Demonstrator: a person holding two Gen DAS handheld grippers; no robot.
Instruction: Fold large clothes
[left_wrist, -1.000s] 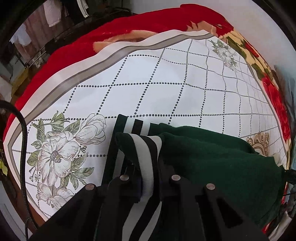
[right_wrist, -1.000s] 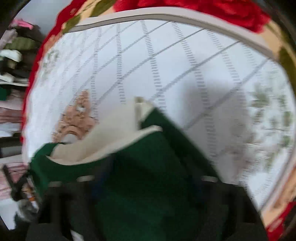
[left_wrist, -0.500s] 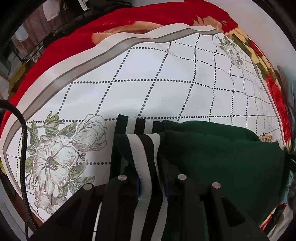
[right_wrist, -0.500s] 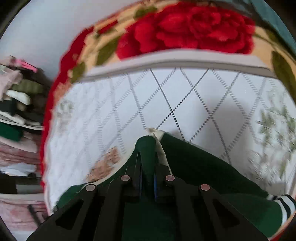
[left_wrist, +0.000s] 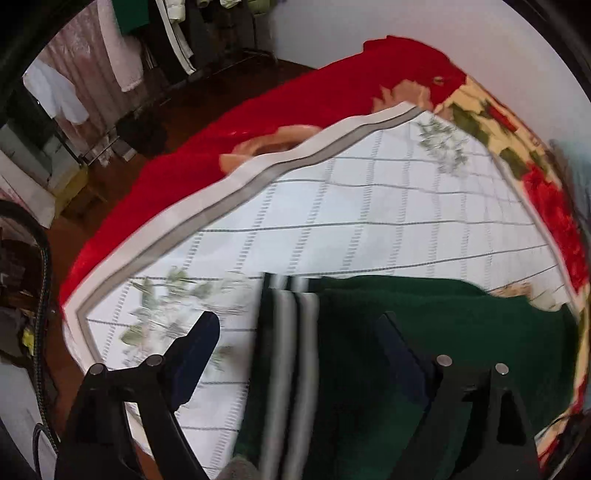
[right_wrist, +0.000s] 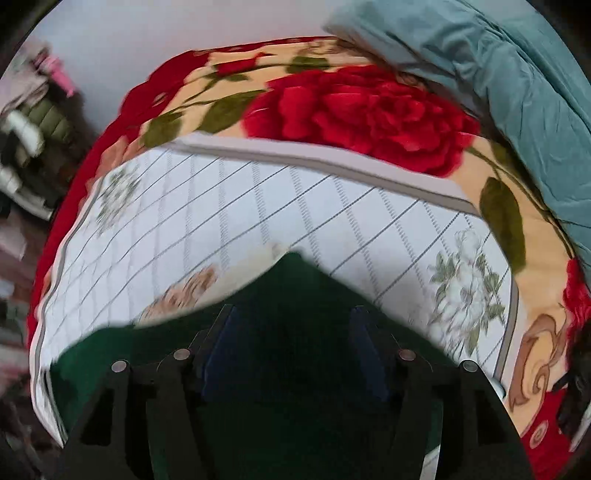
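Now both tools spread wide, left tool (left_wrist: 295, 321), right tool (right_wrist: 293, 314), green garment (left_wrist: 424, 332) beneath

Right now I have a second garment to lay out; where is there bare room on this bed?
The white checked sheet lies bare between the green sweater and the sheet's grey border. The sweater fills the near side under both open grippers, left and right. A teal quilt crowds the far corner over the red rose blanket.
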